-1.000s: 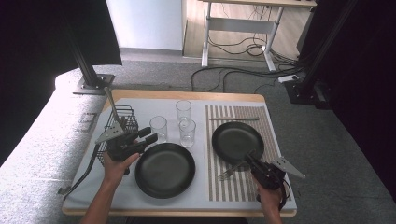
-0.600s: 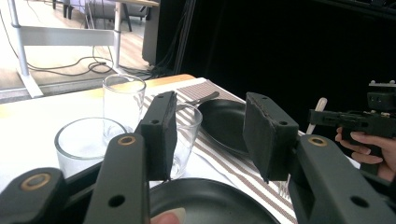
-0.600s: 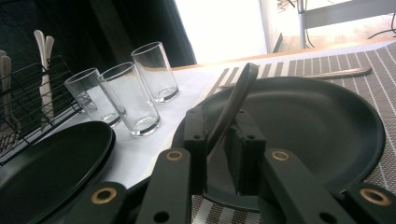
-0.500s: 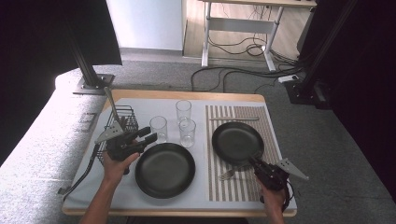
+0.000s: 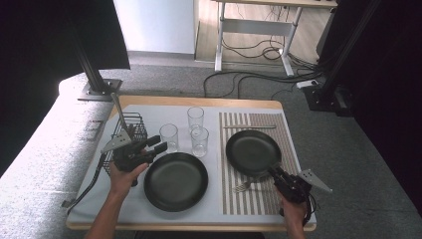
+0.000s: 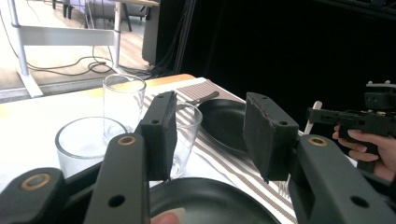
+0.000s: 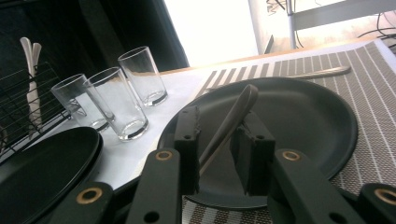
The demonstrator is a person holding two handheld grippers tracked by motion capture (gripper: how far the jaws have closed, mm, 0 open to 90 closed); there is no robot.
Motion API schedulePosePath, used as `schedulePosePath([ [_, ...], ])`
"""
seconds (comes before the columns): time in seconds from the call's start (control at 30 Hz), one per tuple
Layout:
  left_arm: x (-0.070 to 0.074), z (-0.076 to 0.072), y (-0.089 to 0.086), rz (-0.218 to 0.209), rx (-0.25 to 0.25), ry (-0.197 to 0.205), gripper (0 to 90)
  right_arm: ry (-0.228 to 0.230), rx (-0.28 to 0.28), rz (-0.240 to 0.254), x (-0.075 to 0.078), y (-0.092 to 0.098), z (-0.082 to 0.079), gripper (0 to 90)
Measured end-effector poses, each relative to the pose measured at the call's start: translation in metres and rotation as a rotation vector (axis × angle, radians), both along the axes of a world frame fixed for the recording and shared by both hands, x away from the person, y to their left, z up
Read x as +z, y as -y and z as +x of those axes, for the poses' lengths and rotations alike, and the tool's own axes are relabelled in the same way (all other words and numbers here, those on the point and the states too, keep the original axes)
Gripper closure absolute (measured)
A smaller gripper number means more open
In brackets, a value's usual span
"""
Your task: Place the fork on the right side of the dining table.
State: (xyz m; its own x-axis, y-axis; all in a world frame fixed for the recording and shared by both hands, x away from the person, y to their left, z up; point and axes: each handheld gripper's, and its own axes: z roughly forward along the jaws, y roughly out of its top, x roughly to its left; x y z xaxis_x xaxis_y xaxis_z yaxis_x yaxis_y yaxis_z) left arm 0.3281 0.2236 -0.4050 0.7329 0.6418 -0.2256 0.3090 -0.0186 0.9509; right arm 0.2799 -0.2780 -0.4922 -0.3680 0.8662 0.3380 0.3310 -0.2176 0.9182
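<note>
A fork point(image 5: 245, 185) lies on the striped placemat point(image 5: 239, 201), just in front of the right black plate point(image 5: 253, 152). My right gripper point(image 5: 273, 173) is at its handle end. In the right gripper view the slim grey handle point(image 7: 236, 114) slants up between the jaws over that plate's point(image 7: 299, 116) near rim. The jaws have just been opening, and the right gripper point(image 7: 217, 149) is open with a gap beside the handle. My left gripper point(image 5: 155, 143) hovers open and empty at the far left edge of the left black plate point(image 5: 175, 180). Its jaws point(image 6: 212, 130) stand wide.
Three clear glasses point(image 5: 168, 135) point(image 5: 195, 118) point(image 5: 199, 141) stand between the plates. A wire basket point(image 5: 127, 130) with white utensils sits at the left. A thin utensil point(image 5: 249, 127) lies across the placemat's far end. The table's near edge is close to both hands.
The right gripper has drawn back slightly toward the table's near right corner. The fork stays on the placemat. The left gripper has not moved.
</note>
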Motion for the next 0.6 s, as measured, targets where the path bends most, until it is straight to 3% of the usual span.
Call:
schedulePosePath([
  [0.6, 0.001, 0.0, -0.002, -0.003, 0.002, 0.004, 54.3, -0.024, -0.048, 0.009, -0.011, 0.013, -0.007, 71.4],
])
